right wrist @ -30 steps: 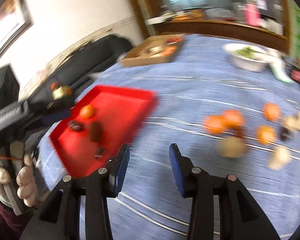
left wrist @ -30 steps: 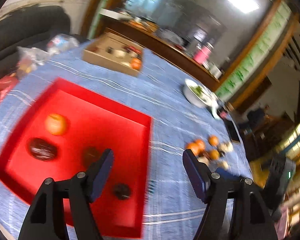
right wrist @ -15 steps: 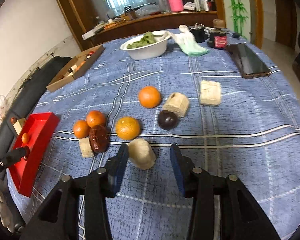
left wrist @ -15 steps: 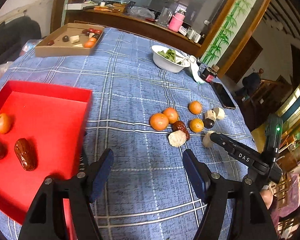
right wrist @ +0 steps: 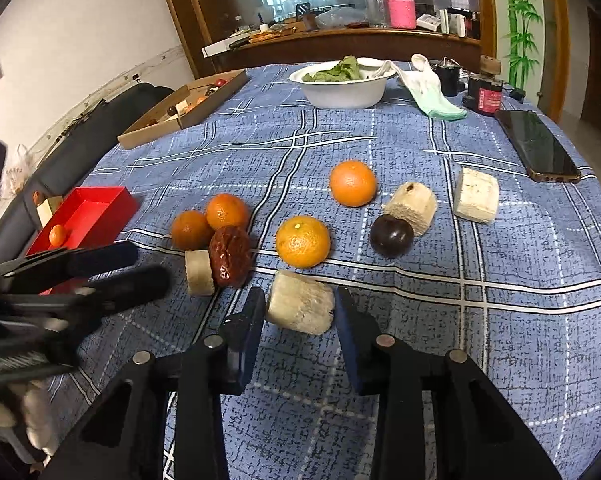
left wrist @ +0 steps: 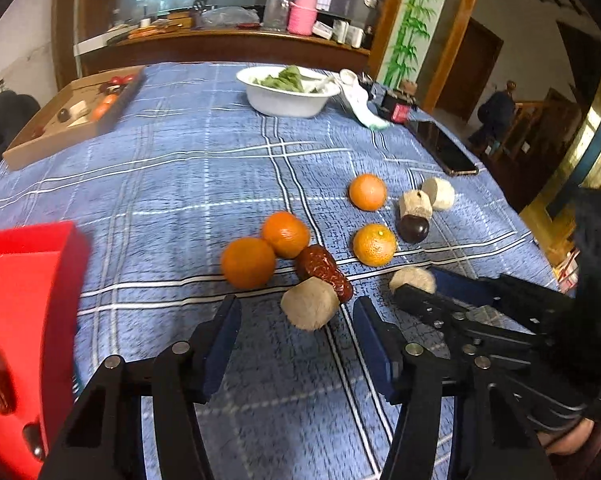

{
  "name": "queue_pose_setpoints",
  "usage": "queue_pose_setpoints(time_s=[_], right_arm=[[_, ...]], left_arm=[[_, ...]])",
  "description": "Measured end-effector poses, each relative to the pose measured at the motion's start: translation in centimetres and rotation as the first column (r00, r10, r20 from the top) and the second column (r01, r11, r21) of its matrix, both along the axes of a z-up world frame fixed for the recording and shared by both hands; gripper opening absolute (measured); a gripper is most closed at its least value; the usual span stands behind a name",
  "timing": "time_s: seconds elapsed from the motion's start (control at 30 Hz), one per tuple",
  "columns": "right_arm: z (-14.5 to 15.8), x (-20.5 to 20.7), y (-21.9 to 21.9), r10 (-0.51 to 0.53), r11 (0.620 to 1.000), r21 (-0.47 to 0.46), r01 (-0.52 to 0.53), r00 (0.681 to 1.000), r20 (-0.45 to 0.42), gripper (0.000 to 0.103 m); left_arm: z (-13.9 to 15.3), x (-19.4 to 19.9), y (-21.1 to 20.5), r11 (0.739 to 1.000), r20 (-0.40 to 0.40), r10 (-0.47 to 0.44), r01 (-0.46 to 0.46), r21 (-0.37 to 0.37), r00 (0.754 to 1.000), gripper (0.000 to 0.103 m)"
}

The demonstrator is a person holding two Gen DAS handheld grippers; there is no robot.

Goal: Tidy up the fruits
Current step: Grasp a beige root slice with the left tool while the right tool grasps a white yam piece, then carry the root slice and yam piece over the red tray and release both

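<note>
Soft window daylight, fisheye-bent edges, motion blur at left.

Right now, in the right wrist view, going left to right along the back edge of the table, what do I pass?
Brown cardboard tray → white bowl of green leaves → white and green cloth → dark jar with red label → black phone.

woven blue tablecloth [right wrist: 500, 320], glossy, perhaps plastic red tray [right wrist: 100, 204]
</note>
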State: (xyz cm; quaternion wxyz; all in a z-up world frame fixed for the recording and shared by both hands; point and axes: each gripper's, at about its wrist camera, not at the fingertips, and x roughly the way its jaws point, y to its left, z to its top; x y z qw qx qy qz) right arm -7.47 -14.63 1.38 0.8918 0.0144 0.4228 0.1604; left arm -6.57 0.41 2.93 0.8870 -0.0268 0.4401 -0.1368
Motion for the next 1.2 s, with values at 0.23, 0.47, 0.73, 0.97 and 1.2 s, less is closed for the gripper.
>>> queue_pose_setpoints(time_s=[0.23, 0.47, 0.73, 0.97, 1.2], right_arm=[[0.6, 0.8, -4.4, -0.147, 0.983, 0.108, 0.147, 0.989, -0.011, 0.033], [0.4, 1.0, -4.6, -0.149, 0.979, 0.135, 0.151, 0.988, -0.028, 0.033], [0.1, 1.3, -4.8, -0.178, 0.978, 0.103, 0.180, 0.984, -0.021, 0.033], [-0.2, 1.3, -4.8, -0.218, 0.974, 0.057, 0.218, 0.976, -0.007, 0.033], [0.0, 1.1, -3.7, -0.223, 0.975, -0.016, 0.223, 0.975, 0.026, 0.033]], left_arm=[[-1.9, 1.5, -1.7, 0.998, -0.030, -0.060, 0.060, 0.027, 0.998, 0.055], [-2.1, 1.3, -2.3, 0.997, 0.011, -0.062, 0.061, 0.041, 0.998, 0.034], [0.9, -1.3, 1.4, 0.998, 0.079, 0.012, -0.007, -0.066, 0.997, 0.035], [3.0, -3.0, 5.6, 0.986, 0.110, 0.107, -0.091, -0.143, 0.988, 0.035], [4.7, -5.2, 10.0, 0.975, 0.168, 0.176, -0.148, -0.168, 0.970, 0.035]])
